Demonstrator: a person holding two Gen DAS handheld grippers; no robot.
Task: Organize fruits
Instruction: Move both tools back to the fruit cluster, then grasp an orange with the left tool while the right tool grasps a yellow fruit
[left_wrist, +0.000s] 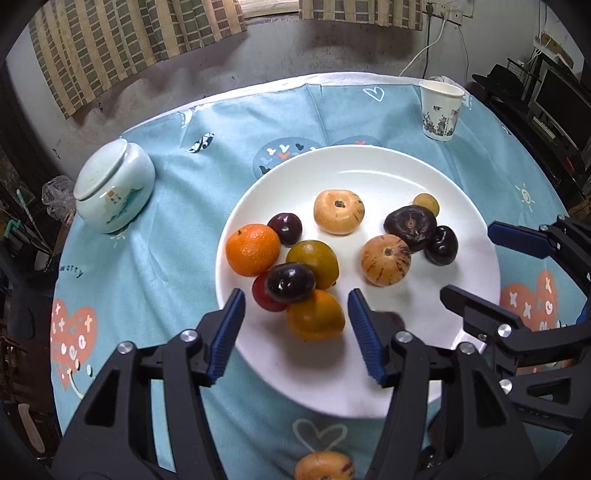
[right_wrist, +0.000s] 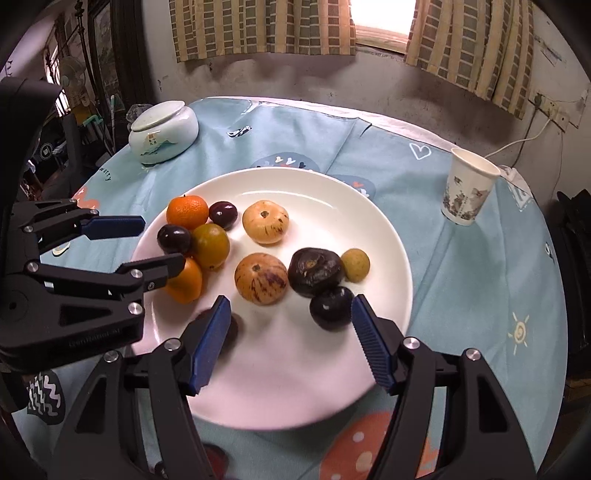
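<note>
Nearby, a paper cup (left_wrist: 441, 110) and lidded jar (left_wrist: 114, 188) flank the plate (left_wrist: 369, 166).

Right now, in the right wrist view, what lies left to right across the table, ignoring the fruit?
left gripper → ceramic jar → white plate → paper cup

A round white ceramic plate (left_wrist: 369, 387) is set on the pale blue printed tablecloth (left_wrist: 166, 258). Around ten small round fruits are grouped on the plate. A lidded pale green ceramic jar (left_wrist: 112, 188) is placed left of the plate, and a printed white paper cup (left_wrist: 440, 109) behind the plate, to its right.
</note>
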